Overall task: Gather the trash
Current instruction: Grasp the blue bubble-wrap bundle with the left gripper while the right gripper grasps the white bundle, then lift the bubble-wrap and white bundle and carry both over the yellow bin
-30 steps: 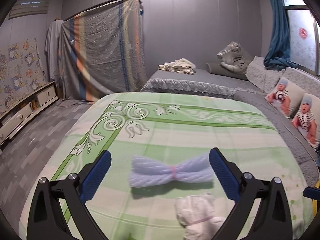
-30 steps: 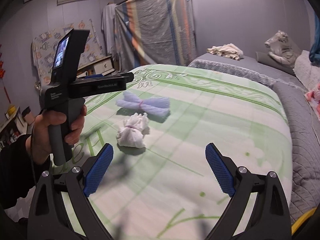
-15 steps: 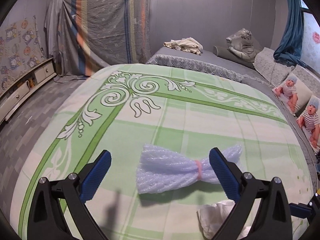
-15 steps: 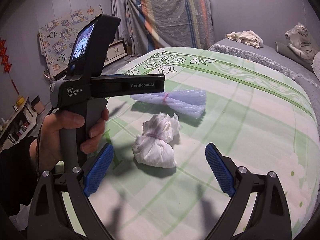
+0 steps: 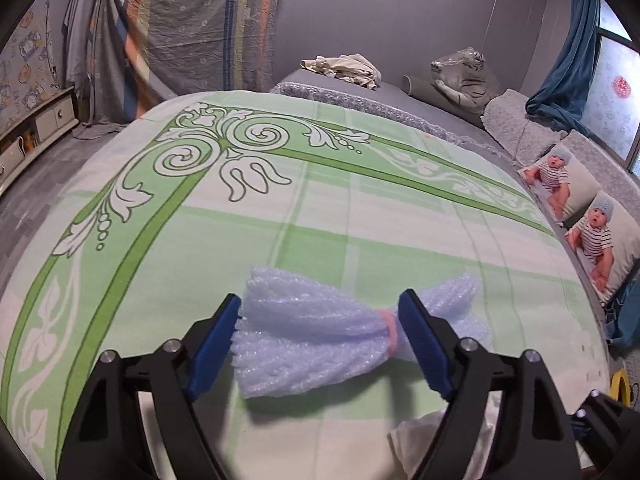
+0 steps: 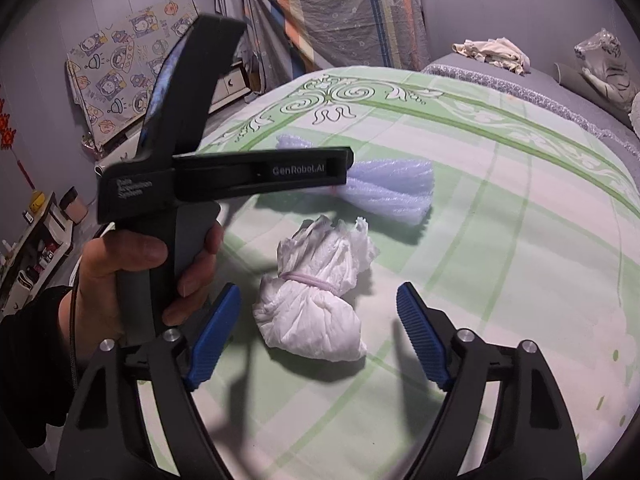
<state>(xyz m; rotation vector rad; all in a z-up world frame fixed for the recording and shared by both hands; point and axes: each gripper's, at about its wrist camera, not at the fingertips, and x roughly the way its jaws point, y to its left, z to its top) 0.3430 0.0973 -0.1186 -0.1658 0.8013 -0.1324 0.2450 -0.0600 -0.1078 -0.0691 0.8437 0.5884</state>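
Observation:
A pale blue foam-net bundle [image 5: 316,336] tied with a pink band lies on the green patterned bedspread [image 5: 280,208]. My left gripper [image 5: 320,340] is open, its blue pads on either side of the bundle's left half. A white crumpled paper wad [image 6: 316,292] tied with a band lies nearer the bed's front; a corner of it shows in the left wrist view [image 5: 416,440]. My right gripper [image 6: 318,336] is open, its fingers straddling the wad. The foam bundle also shows in the right wrist view [image 6: 392,190], partly hidden by the left gripper's body [image 6: 224,176].
A grey sofa bed [image 5: 360,92] with a cloth pile [image 5: 344,66] and a tiger plush [image 5: 464,76] lies beyond. Baby-print cushions [image 5: 580,208] line the right side. A low cabinet [image 5: 36,128] and draped sheet [image 5: 192,20] stand at left.
Both grippers have moved forward and down. The left gripper's pads now flank the foam bundle; the right gripper's fingers now flank the paper wad.

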